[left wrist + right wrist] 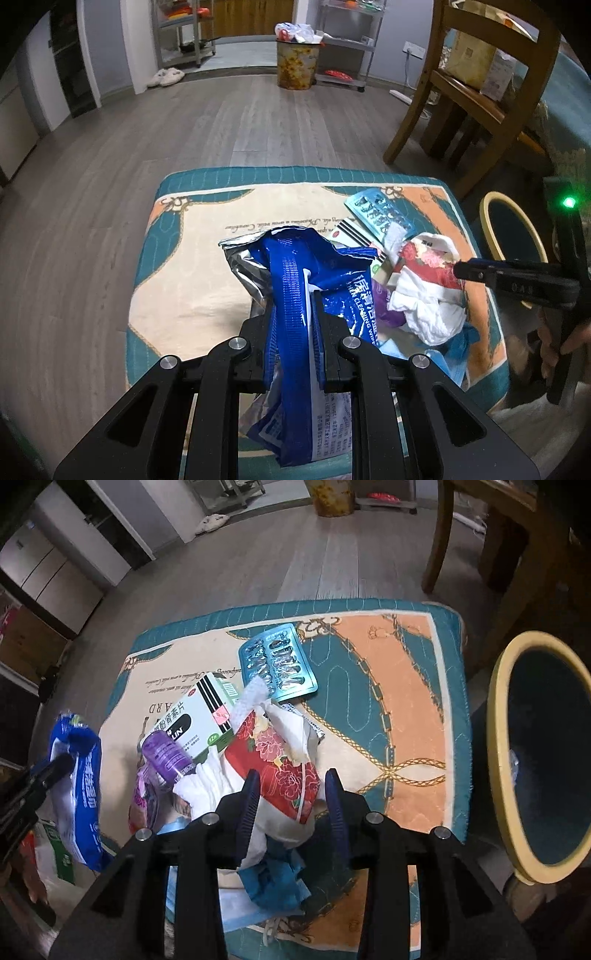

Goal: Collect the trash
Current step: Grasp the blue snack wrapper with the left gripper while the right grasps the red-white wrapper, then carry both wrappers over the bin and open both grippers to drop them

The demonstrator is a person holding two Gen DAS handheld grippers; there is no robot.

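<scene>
Left claw (295, 314) is pinching a crinkly blue foil wet-wipe pouch (314, 280), silver lining showing at the torn top, held up over the quilted teal-and-peach cushion (406, 686). Right claw (291, 801) sits spread, ribbed blue pads either side of a red floral tissue packet (280, 764) without squeezing it. Around that: crumpled white tissue (207, 782), a glossy purple tube (166, 753), a green-white cardboard pill box (199, 716), a shiny teal blister pack (277, 664). A yellow-rimmed round bin (502, 775) sits just beside the cushion.

Dim, bluish indoor light in both views. Heavy fisheye bending and black corners at the edges. Floor (110, 177) carries a soft sheen. A green lamp (569, 202) flares at right. Near claw parts look slightly soft.
</scene>
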